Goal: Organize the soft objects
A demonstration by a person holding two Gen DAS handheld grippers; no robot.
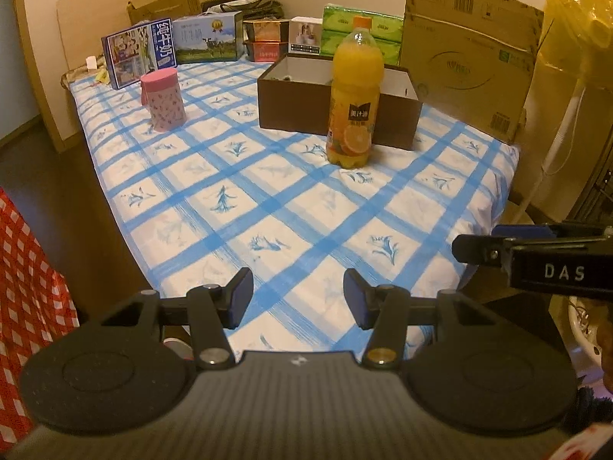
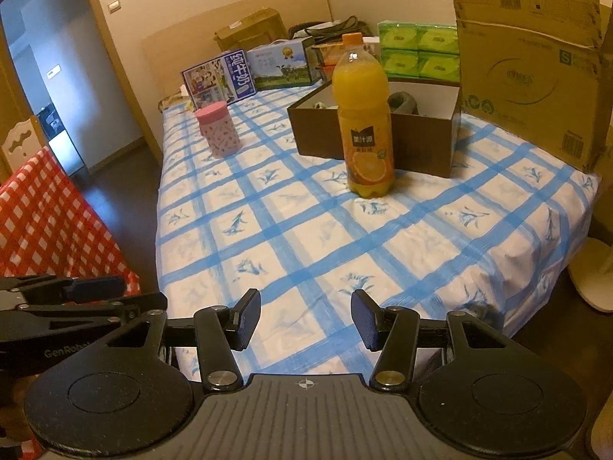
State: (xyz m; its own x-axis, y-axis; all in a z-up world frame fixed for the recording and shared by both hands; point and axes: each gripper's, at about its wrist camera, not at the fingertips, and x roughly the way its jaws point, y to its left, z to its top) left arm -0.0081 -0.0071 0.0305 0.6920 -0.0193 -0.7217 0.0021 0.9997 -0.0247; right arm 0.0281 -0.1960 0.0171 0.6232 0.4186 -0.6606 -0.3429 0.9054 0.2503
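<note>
Left gripper: the left gripper [image 1: 298,298] hangs over the near edge of the bed [image 1: 268,199], jaws parted about halfway, nothing between the pads, touching nothing.
Right gripper: the right gripper [image 2: 305,319] hangs over the same near edge, jaws likewise about half open and empty.
Each other: the right gripper shows at the right edge of the left view [image 1: 536,257]; the left gripper shows at the left edge of the right view [image 2: 69,303].
Soft thing: a grey soft item [image 2: 402,102] lies inside the brown box [image 2: 417,145], toward its far right; what it is cannot be told.
Only in right view: the grey item, a doorway [image 2: 46,76] far left, and a white fan base [image 2: 592,272] on the floor at right.
Only in left view: a yellow bag [image 1: 578,23] at far right; here the bottle hides the box's inside.
Bottle: an orange juice bottle [image 1: 354,96] stands upright just in front of the box, between the grippers and it.
Cup: a pink lidded cup [image 1: 163,99] stands left, well apart from the box.
Far end: milk cartons [image 1: 140,53], green tissue packs [image 1: 367,34] and a tall cardboard box [image 1: 467,65] at right.
Left: red checked cloth [image 1: 27,280] beside the bed.
</note>
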